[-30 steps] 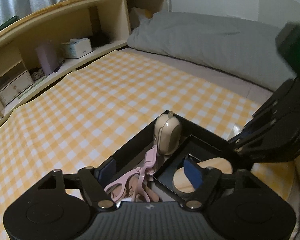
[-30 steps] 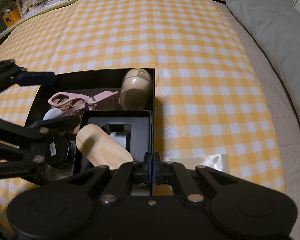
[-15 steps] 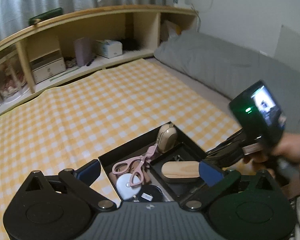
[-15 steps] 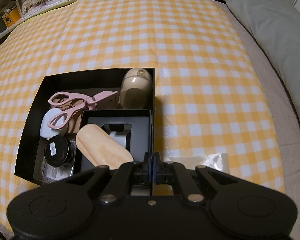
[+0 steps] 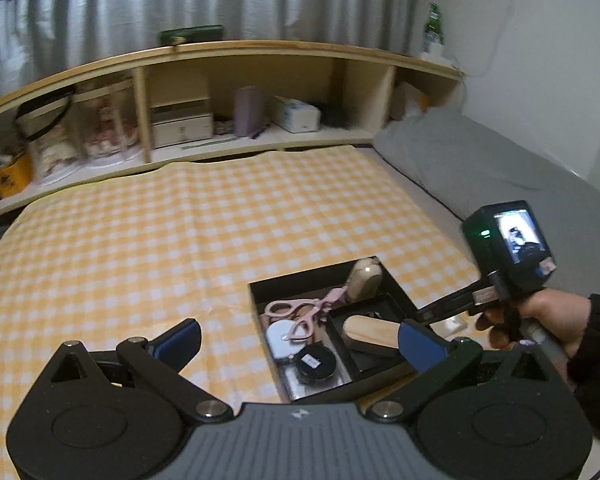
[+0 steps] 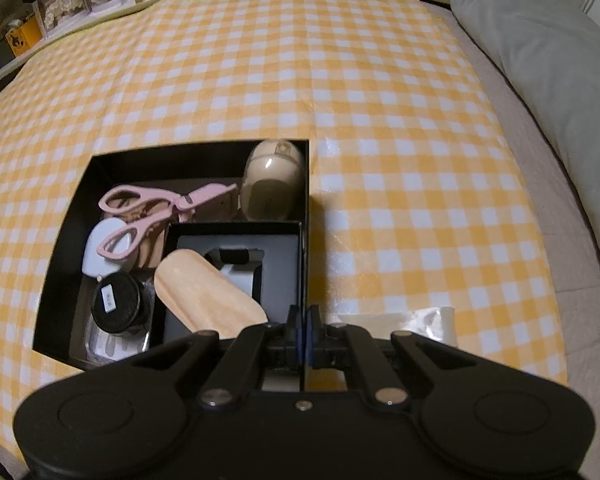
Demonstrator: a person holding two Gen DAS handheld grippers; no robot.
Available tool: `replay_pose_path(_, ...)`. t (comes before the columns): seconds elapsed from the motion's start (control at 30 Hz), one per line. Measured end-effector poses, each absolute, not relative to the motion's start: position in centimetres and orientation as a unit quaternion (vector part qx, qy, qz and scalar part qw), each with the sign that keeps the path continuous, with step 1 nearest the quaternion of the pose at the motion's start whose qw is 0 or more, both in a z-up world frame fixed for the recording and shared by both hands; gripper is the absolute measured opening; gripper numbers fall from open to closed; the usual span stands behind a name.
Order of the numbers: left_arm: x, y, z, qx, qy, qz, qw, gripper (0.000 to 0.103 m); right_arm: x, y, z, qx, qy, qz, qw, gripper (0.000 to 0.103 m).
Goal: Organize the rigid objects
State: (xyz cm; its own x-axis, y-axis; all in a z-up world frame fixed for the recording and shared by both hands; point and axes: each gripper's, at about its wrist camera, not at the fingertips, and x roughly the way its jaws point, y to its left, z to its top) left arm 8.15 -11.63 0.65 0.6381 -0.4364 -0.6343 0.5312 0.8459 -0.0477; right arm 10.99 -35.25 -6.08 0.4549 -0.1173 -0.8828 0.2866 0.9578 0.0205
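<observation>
Left gripper (image 5: 300,340) jaws wide apart, right gripper (image 6: 302,332) seemingly pinching black box (image 6: 307,216) wall.

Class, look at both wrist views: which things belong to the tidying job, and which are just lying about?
Job: black box, pink scissors, beige mouse, wooden brush, black round tin, right gripper clamped on the box wall.

Lying about: grey pillow, clear plastic wrapper, shelf clutter.
</observation>
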Motion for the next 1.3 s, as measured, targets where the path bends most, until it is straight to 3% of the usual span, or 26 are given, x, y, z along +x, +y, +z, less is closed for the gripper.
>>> replay_pose_path(0.27,7.3,-9.5,0.0,0.038,0.338,-0.235,0.911,0.103,8.7,-33.6,-1.4,0.094,0.477,-0.126,0.865,0.008)
replay_pose_path(0.7,4.3,-7.7,0.5,0.044,0.305,-0.205,0.929,0.103,-1.8,-28.4,4.5,0.128,0.379,-0.132,0.907,0.054)
replay_pose_path(0.83,3.3,-7.2,0.2,0.048,0.300,-0.194,0.933,0.103,-4.4,-26.7,4.8,0.114,0.359,-0.146,0.915,0.076)
replay_pose_path(0.97,2.7,-6.6,-0.3,0.044,0.301,-0.186,0.934,0.103,-6.3,-25.5,5.2,0.097,0.336,-0.165,0.922,0.090)
replay_pose_path(1.07,2.2,-6.3,-0.7,0.050,0.290,-0.176,0.939,0.103,-7.4,-24.8,5.3,0.087,0.316,-0.183,0.927,0.097)
replay_pose_path(1.3,1.4,-6.0,-0.9,0.057,0.275,-0.169,0.945,0.103,-9.1,-24.1,5.2,0.078,0.283,-0.215,0.931,0.100)
